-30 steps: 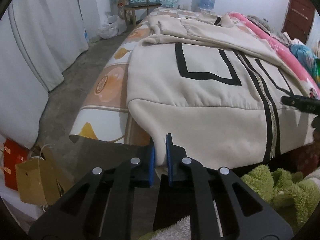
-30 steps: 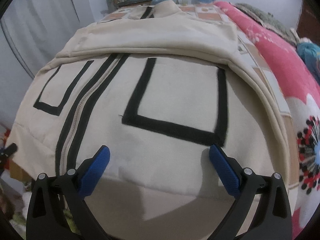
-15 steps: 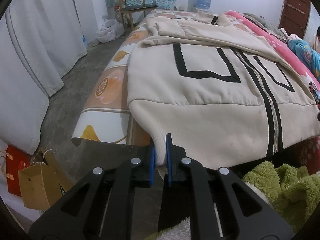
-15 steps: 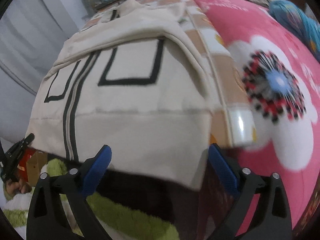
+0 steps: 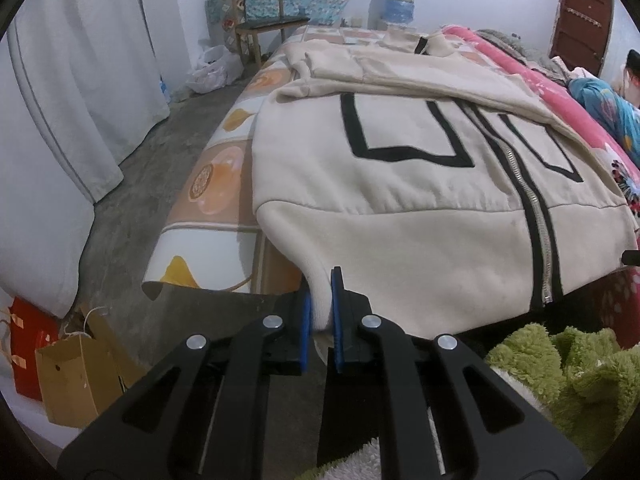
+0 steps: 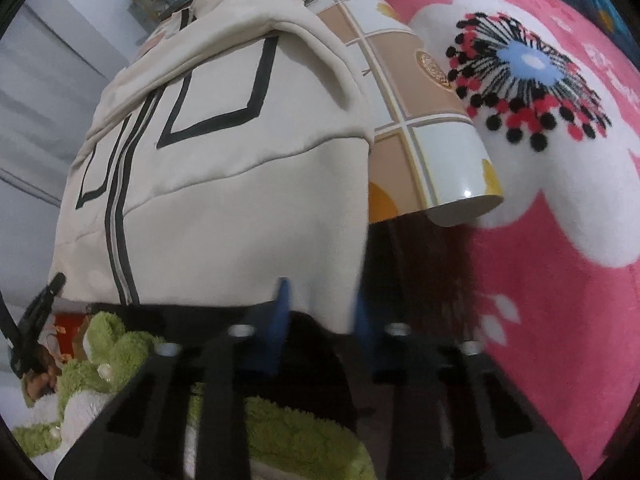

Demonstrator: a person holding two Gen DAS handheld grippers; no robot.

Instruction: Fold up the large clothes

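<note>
A large cream zip jacket (image 5: 420,184) with black square outlines lies spread face up on the bed, hem hanging over the near edge. My left gripper (image 5: 320,312) is shut on the hem's left corner. In the right wrist view the jacket (image 6: 224,184) fills the left half. My right gripper (image 6: 320,308) is partly closed, its blue pads (image 6: 280,312) either side of the hem's right corner; they are blurred and a gap still shows. The left gripper's tip (image 6: 44,296) shows at the far left there.
The bed has a tiled mat (image 5: 216,184) and a pink floral blanket (image 6: 560,160). A green plush fabric (image 5: 560,368) lies below the hem. Paper bags (image 5: 68,368) and white curtains (image 5: 80,80) stand on the left. A wooden chair (image 5: 264,12) stands at the back.
My right gripper has swung from over the jacket to its right hem corner and its jaws have narrowed around the corner. My left gripper has held its grip and barely moved.
</note>
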